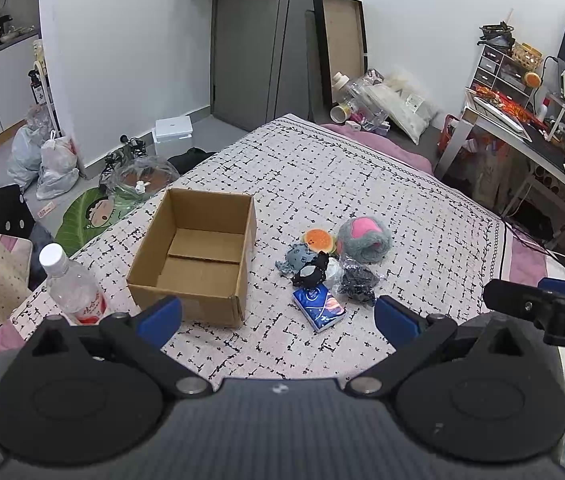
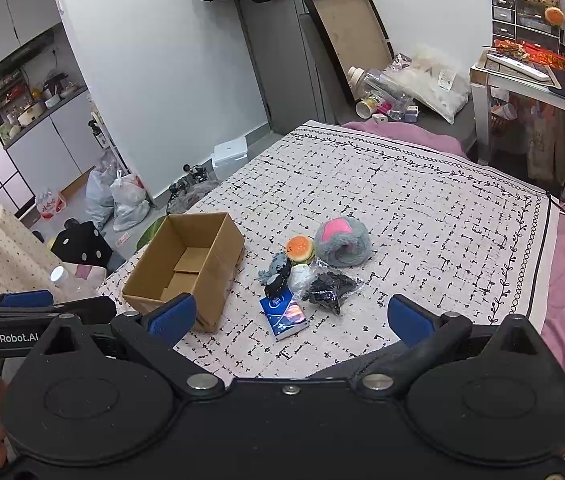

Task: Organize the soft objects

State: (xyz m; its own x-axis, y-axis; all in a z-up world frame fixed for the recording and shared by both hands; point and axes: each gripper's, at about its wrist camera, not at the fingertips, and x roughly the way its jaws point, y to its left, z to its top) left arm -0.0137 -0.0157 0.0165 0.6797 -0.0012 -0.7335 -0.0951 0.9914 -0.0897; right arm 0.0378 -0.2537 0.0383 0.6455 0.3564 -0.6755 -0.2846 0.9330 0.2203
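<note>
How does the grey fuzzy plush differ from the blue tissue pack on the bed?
The grey fuzzy plush is rounded and furry with a pink patch; the blue tissue pack is flat, rectangular and glossy with printed graphics. The plush looks bulkier and lies at the far end of the pile; the tissue pack lies nearest the grippers. Both rest on the bedspread, outside the cardboard box.
</note>
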